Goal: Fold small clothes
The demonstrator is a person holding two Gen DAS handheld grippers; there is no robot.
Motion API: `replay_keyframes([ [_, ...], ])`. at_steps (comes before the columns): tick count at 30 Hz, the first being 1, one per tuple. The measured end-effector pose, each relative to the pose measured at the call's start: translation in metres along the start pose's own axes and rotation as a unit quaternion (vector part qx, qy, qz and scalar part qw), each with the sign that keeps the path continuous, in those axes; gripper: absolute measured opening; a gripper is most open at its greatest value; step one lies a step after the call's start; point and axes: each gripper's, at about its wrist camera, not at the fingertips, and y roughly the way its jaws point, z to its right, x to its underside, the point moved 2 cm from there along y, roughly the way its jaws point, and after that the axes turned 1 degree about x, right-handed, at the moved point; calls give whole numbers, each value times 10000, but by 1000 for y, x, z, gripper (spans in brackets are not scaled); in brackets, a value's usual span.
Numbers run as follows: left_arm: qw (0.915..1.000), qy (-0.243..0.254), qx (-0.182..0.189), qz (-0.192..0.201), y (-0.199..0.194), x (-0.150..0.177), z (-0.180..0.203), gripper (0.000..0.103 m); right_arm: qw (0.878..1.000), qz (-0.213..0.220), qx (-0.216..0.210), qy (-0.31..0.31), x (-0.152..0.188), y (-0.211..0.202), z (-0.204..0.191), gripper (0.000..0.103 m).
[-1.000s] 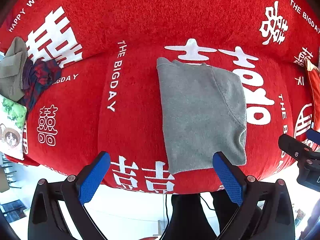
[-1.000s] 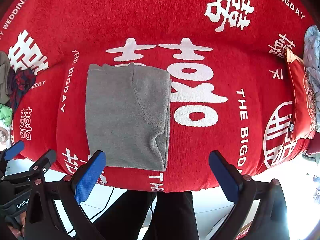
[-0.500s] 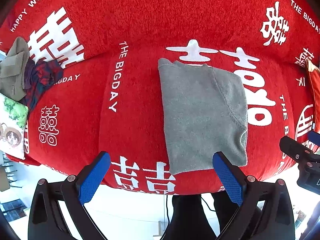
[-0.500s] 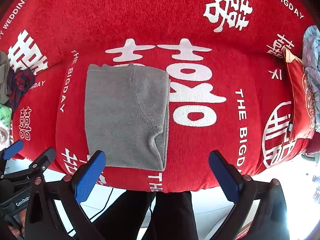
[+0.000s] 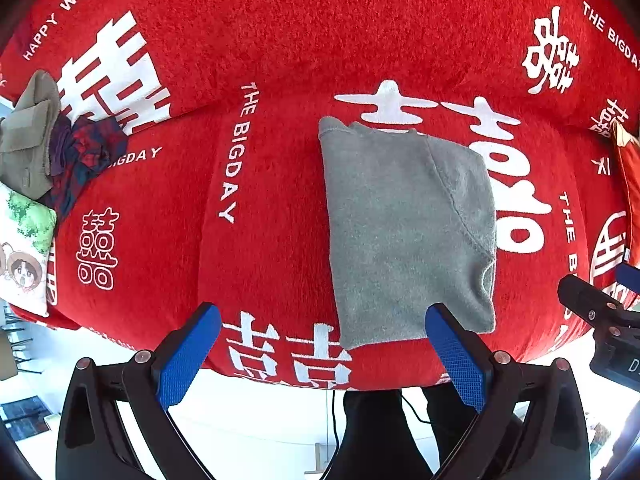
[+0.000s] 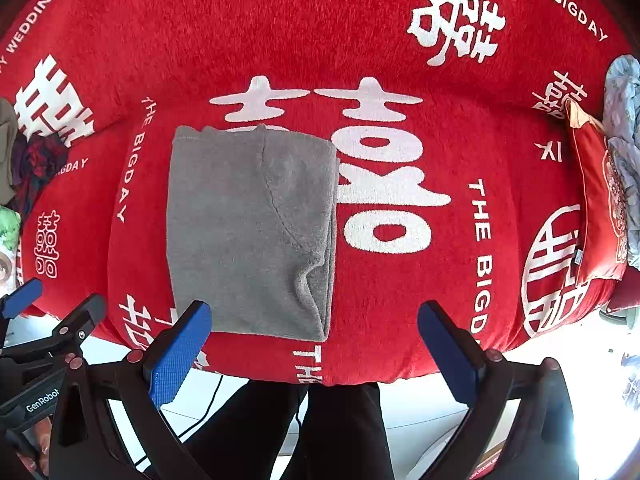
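Note:
A grey knit garment (image 5: 404, 224) lies folded into a flat rectangle on the red sofa seat; it also shows in the right wrist view (image 6: 248, 232). My left gripper (image 5: 320, 352) is open and empty, held above the seat's front edge, with its right finger over the garment's near corner. My right gripper (image 6: 316, 348) is open and empty, with its left finger at the garment's near left corner. Neither gripper touches the garment.
The red sofa cover (image 5: 280, 40) has white lettering. A pile of khaki and plaid clothes (image 5: 48, 152) and a cartoon cushion (image 5: 24, 256) lie at the left end. A red cushion (image 6: 596, 208) and pale blue cloth (image 6: 624, 120) lie at the right end. The person's dark legs (image 6: 320, 432) stand below.
Both grippers have drifted slightly; the garment sits a touch lower in the left view and higher in the right view. Nothing was gripped or released.

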Motion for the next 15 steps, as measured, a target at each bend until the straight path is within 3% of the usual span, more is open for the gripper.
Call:
replay_keyframes([
  [15,9999,-121,48,-7,3,2,-5,102,9997,9,126,-217,2,2,-11,102],
])
